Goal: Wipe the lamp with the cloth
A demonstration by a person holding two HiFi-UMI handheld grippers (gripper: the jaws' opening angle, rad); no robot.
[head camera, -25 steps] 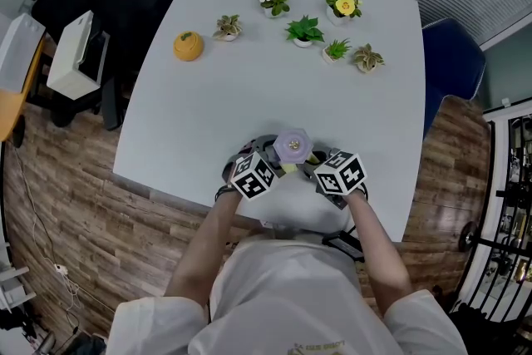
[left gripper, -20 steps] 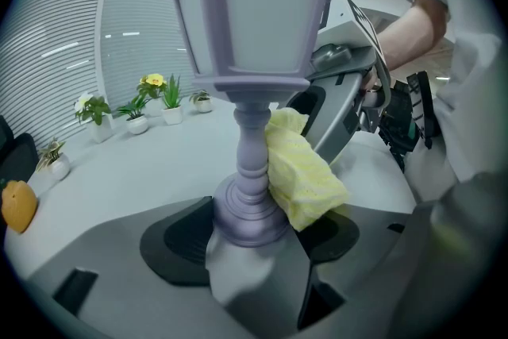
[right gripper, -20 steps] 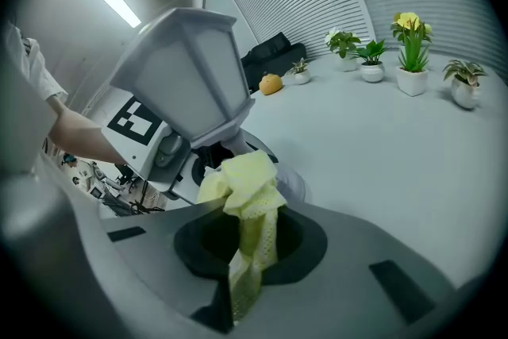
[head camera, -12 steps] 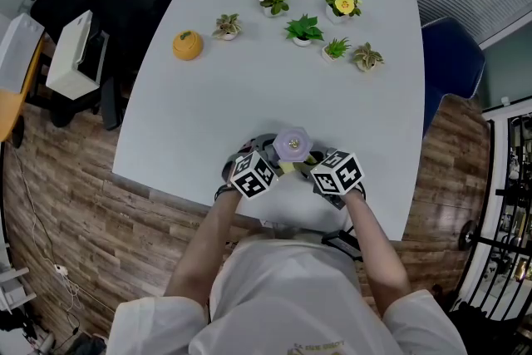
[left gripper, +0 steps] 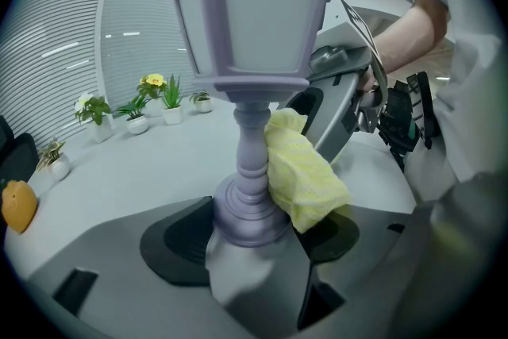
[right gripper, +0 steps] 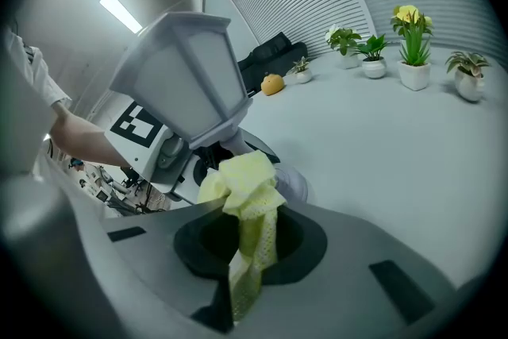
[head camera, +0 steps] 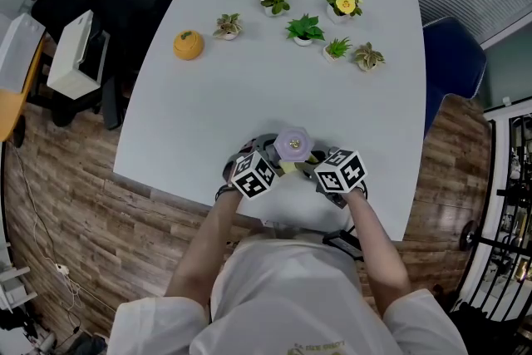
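At table (head camera: 274,79) edge: L hand-held gripper (left gripper: 255,254) clamped on lamp (left gripper: 252,171) base; R hand-held gripper (right gripper: 242,282) pinches cloth (right gripper: 246,186) agst stem.

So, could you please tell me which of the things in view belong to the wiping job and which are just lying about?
Part of the job:
- lamp, held at its base by the left gripper
- yellow cloth, clamped in the right gripper, against the lamp's stem

Just lying about:
- six small potted plants
- orange ornament
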